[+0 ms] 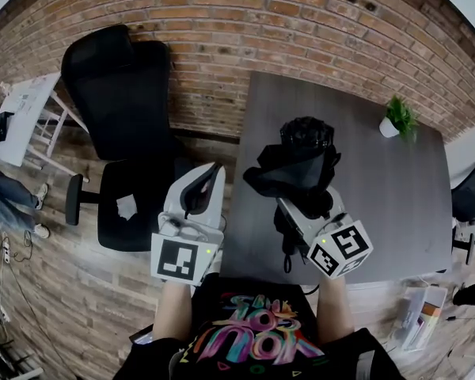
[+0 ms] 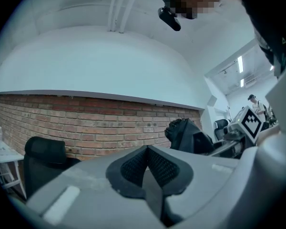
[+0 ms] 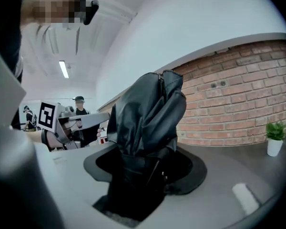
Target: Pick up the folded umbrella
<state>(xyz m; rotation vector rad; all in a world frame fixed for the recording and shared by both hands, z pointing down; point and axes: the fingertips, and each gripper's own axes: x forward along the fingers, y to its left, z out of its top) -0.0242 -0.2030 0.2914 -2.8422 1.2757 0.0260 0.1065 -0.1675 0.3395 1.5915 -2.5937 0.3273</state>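
— Where is the folded umbrella [image 1: 295,158] seen?

— It is seen in the middle of the head view, over the left half of the grey desk [image 1: 388,196]. It is held up off the desk top. Its bunched black cloth is pointed toward the brick wall [image 1: 301,22] at the top of the frame.

— By what is it held?

— It is held by the right gripper [image 1: 305,200]. In the right gripper view the jaws are seen pinching the lower part of the umbrella. The black cloth is puffed out above them in the middle of that frame. In the head view a thin black strap [image 1: 286,256] is seen hanging below the gripper.

— And the left gripper [image 1: 214,171]?

— It is found to the left of the umbrella, by the left edge of the desk, and the umbrella is not touched by it. In the left gripper view its jaws are pressed together, and nothing is caught between them. In that view the umbrella is seen at the middle right, with the right gripper's marker cube [image 2: 251,121] beside it.

— What else is shown?

— A small green plant in a white pot [image 1: 396,119] is set at the far right of the desk, well apart from the umbrella. A black chair [image 1: 123,109] is seen at the upper left of the head view, beside the desk.
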